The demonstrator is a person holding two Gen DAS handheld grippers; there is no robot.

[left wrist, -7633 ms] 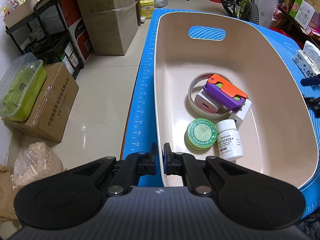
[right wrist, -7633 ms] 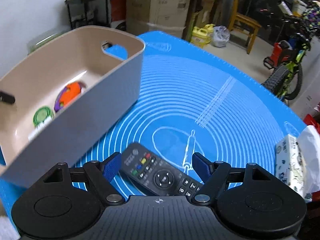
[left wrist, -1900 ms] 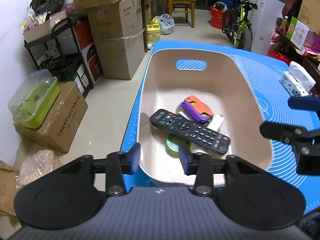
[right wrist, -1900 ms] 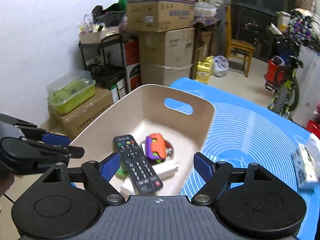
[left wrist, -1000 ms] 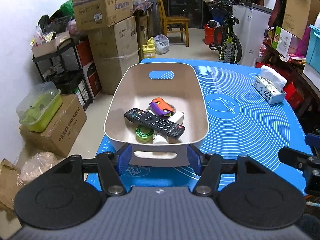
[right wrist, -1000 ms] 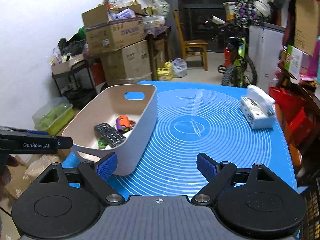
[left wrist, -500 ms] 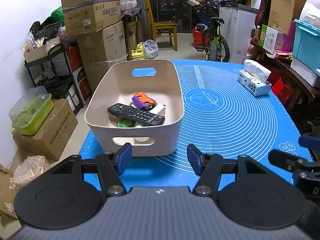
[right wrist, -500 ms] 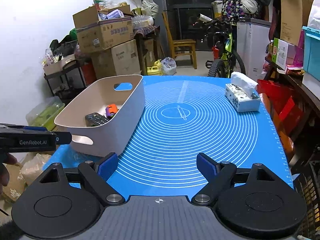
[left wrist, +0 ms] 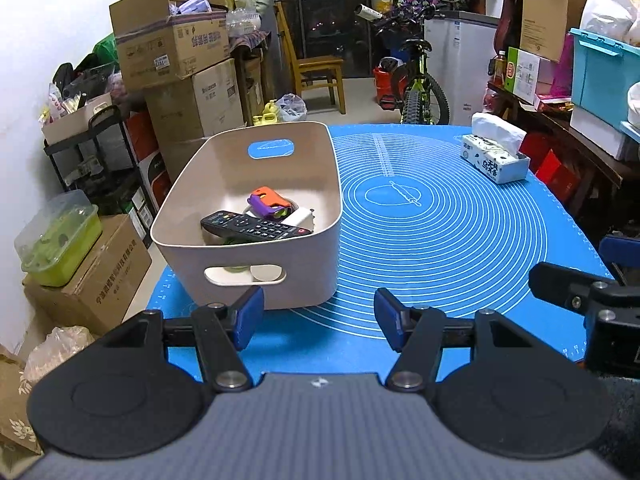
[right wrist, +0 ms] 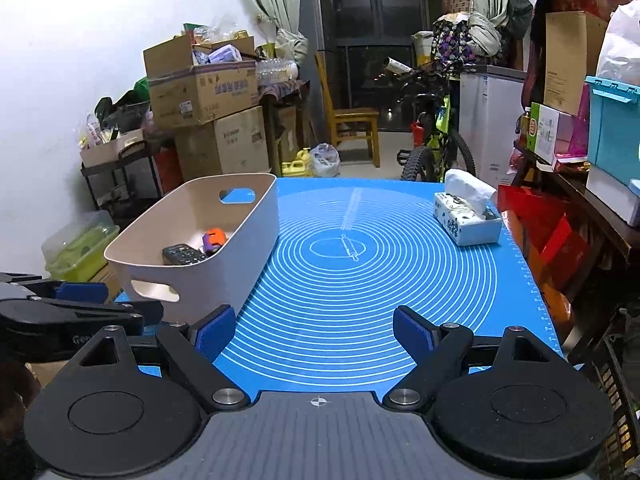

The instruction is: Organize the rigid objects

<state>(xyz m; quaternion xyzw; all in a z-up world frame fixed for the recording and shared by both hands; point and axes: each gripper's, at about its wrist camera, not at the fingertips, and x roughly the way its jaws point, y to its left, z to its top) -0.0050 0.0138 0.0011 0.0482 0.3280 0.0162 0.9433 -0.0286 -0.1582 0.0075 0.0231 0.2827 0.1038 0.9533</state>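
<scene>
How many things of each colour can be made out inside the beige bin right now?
Inside the bin, as far as visible:
Black: 1, the remote control
Orange and purple: 1, the toy
White: 1, the block beside the remote
Green: 1, a bit seen through the handle slot
Total: 4 visible; others may be hidden beneath.

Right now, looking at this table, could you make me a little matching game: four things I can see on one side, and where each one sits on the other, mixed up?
Things:
1. black remote control
2. tissue box
3. orange and purple toy
4. beige bin

Places:
A. standing on the left part of the blue mat
B. near the mat's far right edge, outside the bin
C. inside the bin, lying across the top of the pile
D. inside the bin, behind the remote

Pairs: 1-C, 2-B, 3-D, 4-A
</scene>
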